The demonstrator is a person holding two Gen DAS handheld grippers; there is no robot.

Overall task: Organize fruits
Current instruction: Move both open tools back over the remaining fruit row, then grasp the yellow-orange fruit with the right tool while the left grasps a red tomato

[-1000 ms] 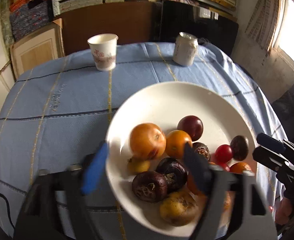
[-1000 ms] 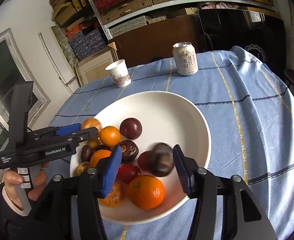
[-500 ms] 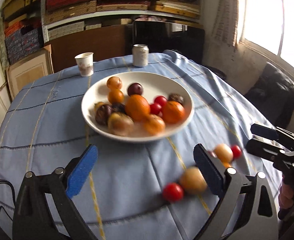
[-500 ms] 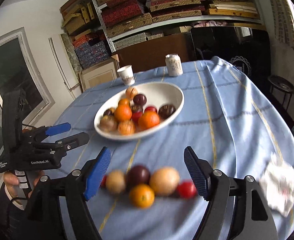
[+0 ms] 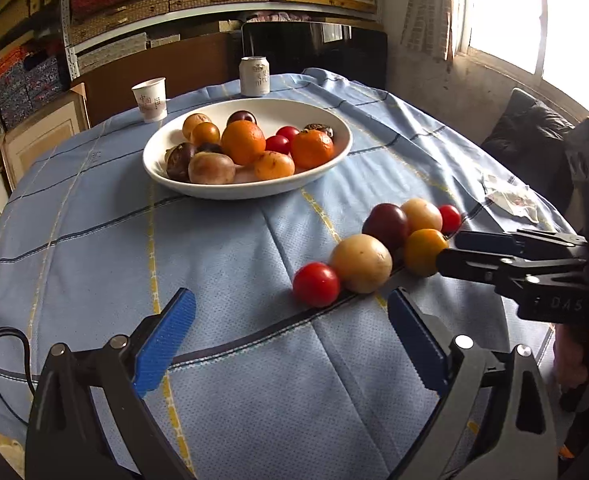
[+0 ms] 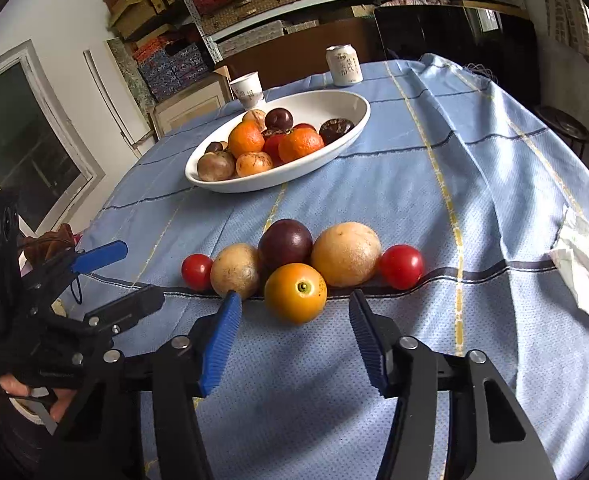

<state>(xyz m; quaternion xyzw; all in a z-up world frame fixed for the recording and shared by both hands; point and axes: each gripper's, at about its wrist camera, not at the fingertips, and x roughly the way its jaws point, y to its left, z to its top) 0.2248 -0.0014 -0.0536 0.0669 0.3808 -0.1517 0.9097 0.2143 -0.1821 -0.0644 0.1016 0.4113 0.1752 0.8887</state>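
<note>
- While a white bowl of mixed fruit sits further back on the blue-clothed table, six loose fruits lie in a cluster near the front edge.
- In that cluster, a small orange fruit lies nearest the right gripper, with a dark purple fruit touching it behind.
- Two tan fruits flank these, each with a red tomato at the outer end: one on the left, one on the right.
- Right gripper jaws are closing; nothing sits between them, and the orange fruit lies just ahead.
- Left gripper jaws stand wide apart and empty, above bare cloth short of the cluster.
- Behind the bowl stand a paper cup and a can.
- A crumpled tissue lies at the right edge.
</note>
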